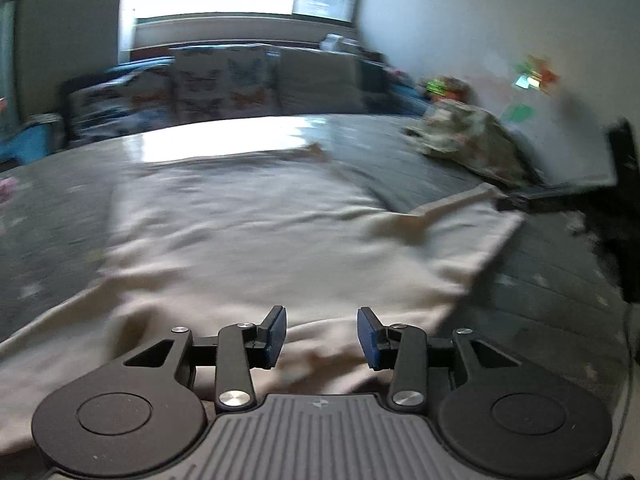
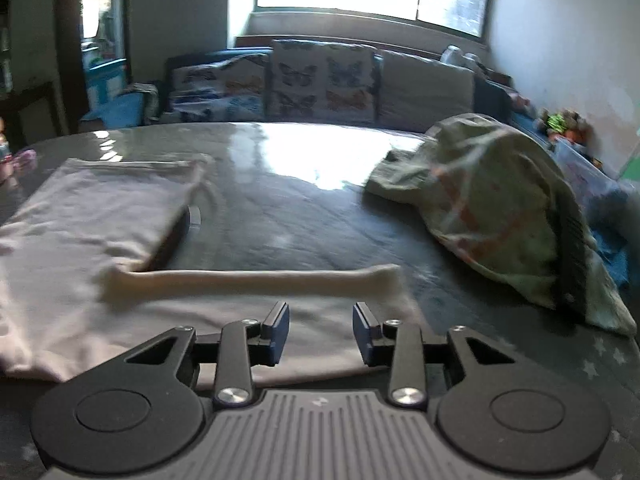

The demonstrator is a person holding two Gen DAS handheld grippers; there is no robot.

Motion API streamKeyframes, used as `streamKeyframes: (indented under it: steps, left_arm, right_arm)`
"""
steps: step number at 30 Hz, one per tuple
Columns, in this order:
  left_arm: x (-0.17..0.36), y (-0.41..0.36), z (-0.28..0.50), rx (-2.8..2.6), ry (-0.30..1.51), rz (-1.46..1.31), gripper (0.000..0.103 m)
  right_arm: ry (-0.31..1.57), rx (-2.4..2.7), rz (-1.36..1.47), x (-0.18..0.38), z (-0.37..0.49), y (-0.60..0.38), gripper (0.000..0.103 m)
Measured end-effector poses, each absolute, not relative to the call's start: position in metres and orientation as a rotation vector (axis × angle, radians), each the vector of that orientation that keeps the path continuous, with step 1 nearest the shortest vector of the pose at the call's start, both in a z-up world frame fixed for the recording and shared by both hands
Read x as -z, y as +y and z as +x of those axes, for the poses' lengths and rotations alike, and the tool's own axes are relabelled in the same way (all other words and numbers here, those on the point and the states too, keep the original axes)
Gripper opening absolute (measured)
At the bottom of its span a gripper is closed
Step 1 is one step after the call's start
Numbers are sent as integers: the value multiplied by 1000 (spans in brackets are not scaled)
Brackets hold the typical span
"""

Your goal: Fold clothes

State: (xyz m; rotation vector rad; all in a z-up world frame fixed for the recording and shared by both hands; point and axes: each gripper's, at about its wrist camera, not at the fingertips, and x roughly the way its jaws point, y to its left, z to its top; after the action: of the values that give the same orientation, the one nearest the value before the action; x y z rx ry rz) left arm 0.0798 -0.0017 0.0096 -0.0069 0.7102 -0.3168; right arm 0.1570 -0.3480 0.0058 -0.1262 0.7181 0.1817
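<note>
Barely started: cream garment (image 1: 248, 232) lying flat mid-table (image 2: 280, 216), unfolded; patterned pile (image 2: 500, 208) waiting at far-right edge; both grippers, left (image 1: 322, 336) & right (image 2: 321, 332), hovering released, holding nothing.

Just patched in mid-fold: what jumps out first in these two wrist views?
A pale cream garment lies spread flat on the grey table, filling the middle of the left wrist view, one strap stretched across just ahead of the open right gripper. The left gripper hovers open over the garment's near edge. At the table's far right sits a crumpled greenish floral heap, with bright window glare on the tabletop behind.
</note>
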Motion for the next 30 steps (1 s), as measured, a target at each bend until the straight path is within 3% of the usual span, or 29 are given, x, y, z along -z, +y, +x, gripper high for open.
streamKeyframes:
  steps: [4, 13, 30]
  left_arm:
    - [-11, 55, 65, 90, 711, -46, 42]
    - [-1, 165, 23, -399, 727, -181, 42]
    - [-1, 194, 6, -512, 694, -324, 44]
  right_arm:
    - [702, -303, -142, -13, 146, -310, 42]
    - [682, -608, -245, -21, 119, -214, 43]
    - [634, -933, -465, -1, 74, -72, 42]
